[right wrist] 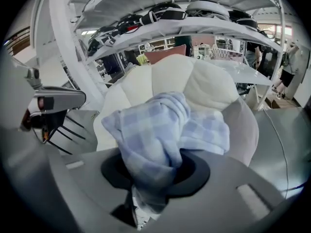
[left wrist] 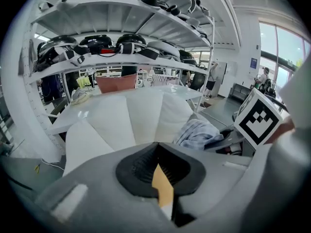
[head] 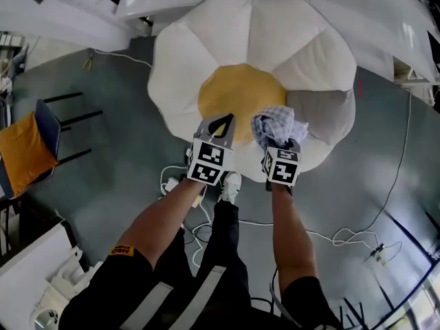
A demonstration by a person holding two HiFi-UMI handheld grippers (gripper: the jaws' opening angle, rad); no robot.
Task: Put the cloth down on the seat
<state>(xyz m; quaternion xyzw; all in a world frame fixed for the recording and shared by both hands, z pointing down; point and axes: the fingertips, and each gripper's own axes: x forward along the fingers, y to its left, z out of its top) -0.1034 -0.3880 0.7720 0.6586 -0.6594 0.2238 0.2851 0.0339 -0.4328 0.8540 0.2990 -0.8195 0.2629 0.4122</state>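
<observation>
Grey flooring (head: 103,157) runs under a white shelving rack (left wrist: 121,57) loaded with dark gear too small to identify.

**Seat.** A flower-shaped seat (head: 206,53), with white petals round a yellow centre (head: 234,91), stands on the floor in front of the rack.

**Cloth.** The blue-and-white checked cloth (head: 275,124) is bunched in the right claw (head: 276,141), whose jaws are closed on a fold of it. It sits over the near right petals, just right of the yellow centre.

**Left claw.** The left claw (head: 224,122) has its jaws together on nothing, over the near edge of the yellow centre and just beside the cloth.

**Step in hand.** Judged to be the carry down to the seat, with the release not yet made.

**Next move.** The cloth needs to rest on the cushion, then the right jaws must part and the claw must draw clear without dragging the fabric along.

**Not established:**
- No view settles whether the cloth's underside touches the cushion or hangs just clear.
- The fabric covers the right claw's pads.
- The cloth's full size and edges are lost in the bunching.
- The rack's lowest shelf cuts off the seat's far petals in the head view.
- The claws and forearms cover the seat's near rim.
</observation>
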